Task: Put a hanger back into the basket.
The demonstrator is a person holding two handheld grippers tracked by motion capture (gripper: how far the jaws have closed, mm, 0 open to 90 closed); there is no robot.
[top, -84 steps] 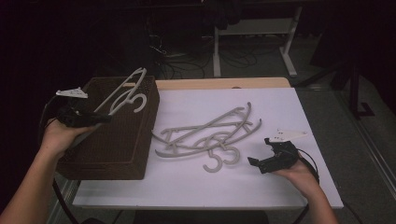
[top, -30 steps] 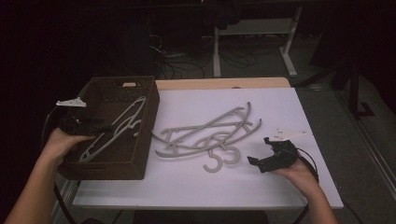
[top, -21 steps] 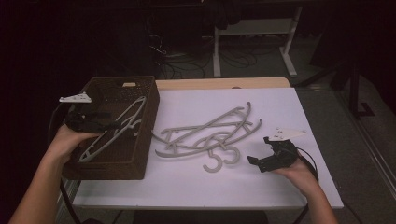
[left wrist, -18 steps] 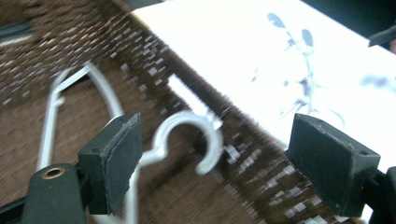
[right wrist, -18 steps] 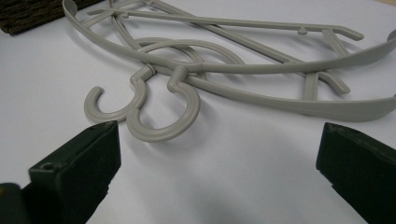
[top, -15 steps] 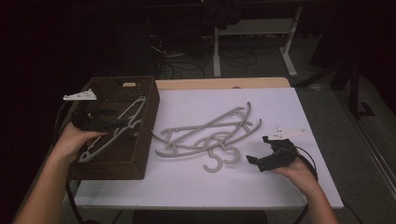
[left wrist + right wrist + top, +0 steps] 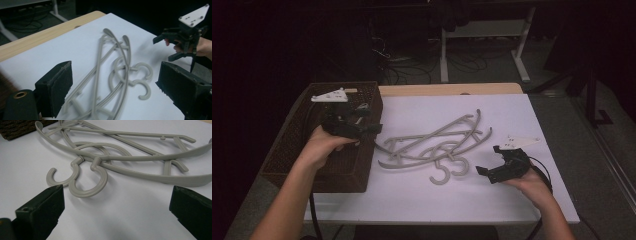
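2 grey plastic hangers [image 7: 432, 150] lie crossed mid-desk, hooks toward the near edge. The white desk [image 7: 412, 195] stands in a dark room, a brown wicker basket [image 7: 297, 155] at its left edge. The left gripper [image 7: 371, 127] hovers over the basket's right rim, jaws released and empty. The right gripper [image 7: 484, 171] sits near the right edge, jaws likewise parted.

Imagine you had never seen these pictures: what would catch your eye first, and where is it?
A tangle of grey hangers lies mid-table on the white sheet, hooks toward the person. A dark woven basket stands at the left, with the left gripper open at its edge; the right gripper is open too.
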